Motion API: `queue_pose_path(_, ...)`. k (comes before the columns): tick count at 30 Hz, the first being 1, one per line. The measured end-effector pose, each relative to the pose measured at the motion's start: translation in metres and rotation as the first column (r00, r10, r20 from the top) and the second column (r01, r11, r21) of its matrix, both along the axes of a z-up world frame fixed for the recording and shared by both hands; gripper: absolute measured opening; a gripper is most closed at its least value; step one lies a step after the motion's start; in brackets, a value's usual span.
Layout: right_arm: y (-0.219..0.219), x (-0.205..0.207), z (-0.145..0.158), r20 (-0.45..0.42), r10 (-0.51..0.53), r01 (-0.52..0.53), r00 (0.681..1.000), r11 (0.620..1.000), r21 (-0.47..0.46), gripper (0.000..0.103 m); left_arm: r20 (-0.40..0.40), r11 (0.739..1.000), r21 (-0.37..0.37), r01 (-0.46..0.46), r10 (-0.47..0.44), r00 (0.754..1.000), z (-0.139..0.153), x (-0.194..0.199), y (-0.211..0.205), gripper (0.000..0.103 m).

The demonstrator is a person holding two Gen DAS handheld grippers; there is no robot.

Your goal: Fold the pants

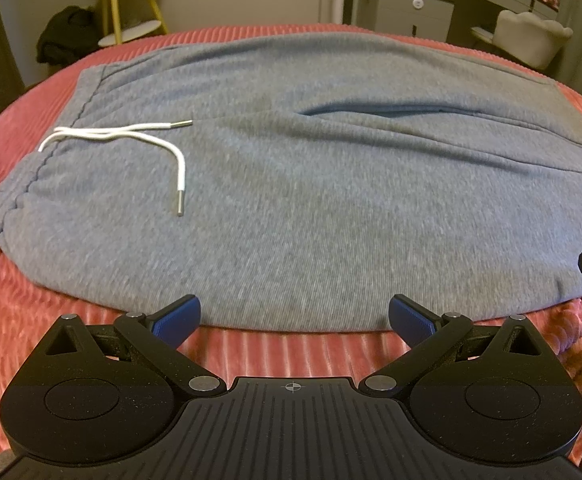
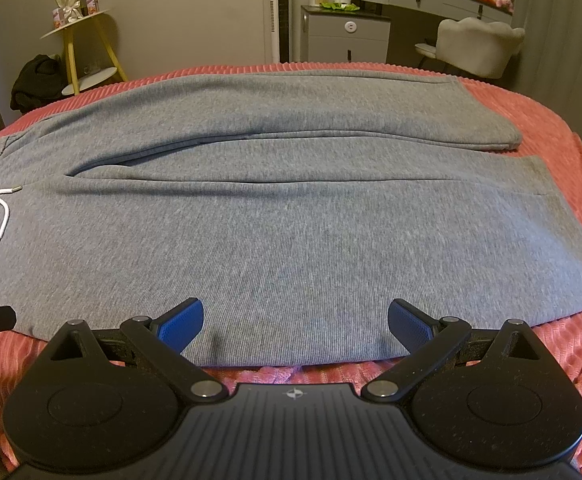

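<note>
Grey sweatpants (image 1: 311,200) lie spread flat on a pink ribbed bedspread (image 1: 19,312), waistband to the left, both legs running to the right. A white drawstring (image 1: 131,136) with metal tips rests on the waist area. My left gripper (image 1: 294,320) is open at the near edge of the pants by the waist end, nothing between its blue pads. In the right wrist view the pants (image 2: 291,220) fill the bed, with the leg cuffs at the right. My right gripper (image 2: 295,326) is open over the near edge of the front leg, holding nothing.
A yellow-legged side table (image 2: 75,36) with a bouquet and a dark garment stand behind the bed at the left. A grey dresser (image 2: 343,36), vanity and light chair (image 2: 475,44) stand at the back right. The bedspread (image 2: 563,360) shows around the pants.
</note>
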State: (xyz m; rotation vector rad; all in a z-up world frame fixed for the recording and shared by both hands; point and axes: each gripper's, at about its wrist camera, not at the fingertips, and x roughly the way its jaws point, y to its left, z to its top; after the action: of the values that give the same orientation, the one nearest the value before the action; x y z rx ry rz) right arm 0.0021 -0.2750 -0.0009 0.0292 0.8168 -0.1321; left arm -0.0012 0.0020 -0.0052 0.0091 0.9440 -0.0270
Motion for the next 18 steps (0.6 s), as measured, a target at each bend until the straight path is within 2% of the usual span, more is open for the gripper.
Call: queue_pose_path(18, 0.0003, 0.0001, 0.0004, 0.000, -0.001, 0.001, 1.000, 1.000, 0.005, 0.099, -0.009, 1.000, -0.003, 0.001, -0.001, 1.000, -0.0008, -0.0002, 0.0004, 0.103)
